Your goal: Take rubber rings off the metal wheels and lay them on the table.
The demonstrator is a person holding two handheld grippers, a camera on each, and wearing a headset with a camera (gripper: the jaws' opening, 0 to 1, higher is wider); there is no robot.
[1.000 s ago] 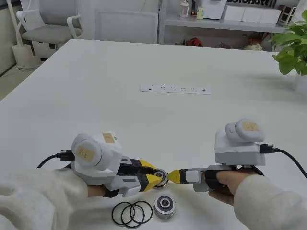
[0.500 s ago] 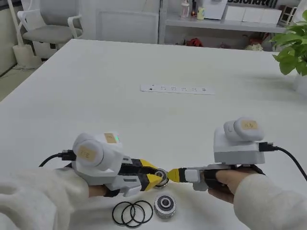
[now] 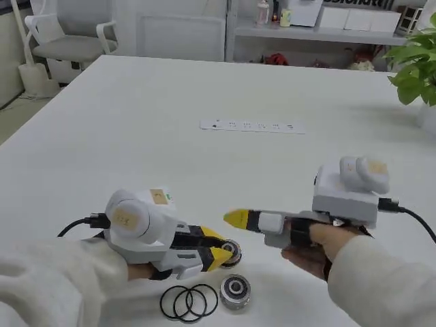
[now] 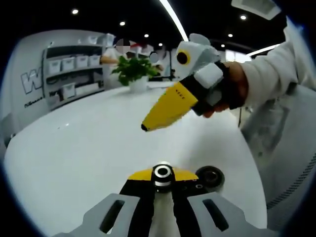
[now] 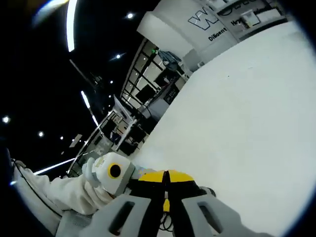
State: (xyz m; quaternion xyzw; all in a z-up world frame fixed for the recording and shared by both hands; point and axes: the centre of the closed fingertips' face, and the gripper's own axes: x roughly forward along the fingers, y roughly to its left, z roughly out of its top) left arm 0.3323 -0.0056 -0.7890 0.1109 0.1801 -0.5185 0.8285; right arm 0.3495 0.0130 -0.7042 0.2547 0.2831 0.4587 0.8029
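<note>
R hand-held gripper (image 3: 229, 218) now up off wheel (image 3: 232, 250), tips together, load unclear; L hand-held gripper (image 3: 222, 246) tight on wheel.

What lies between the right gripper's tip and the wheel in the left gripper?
Nothing; the head view shows bare table between right gripper and held wheel.

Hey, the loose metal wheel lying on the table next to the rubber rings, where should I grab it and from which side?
Probably across its outer rim, coming from above on its right side. The wheel lies flat, hub up, and the rings sit close on its left.
</note>
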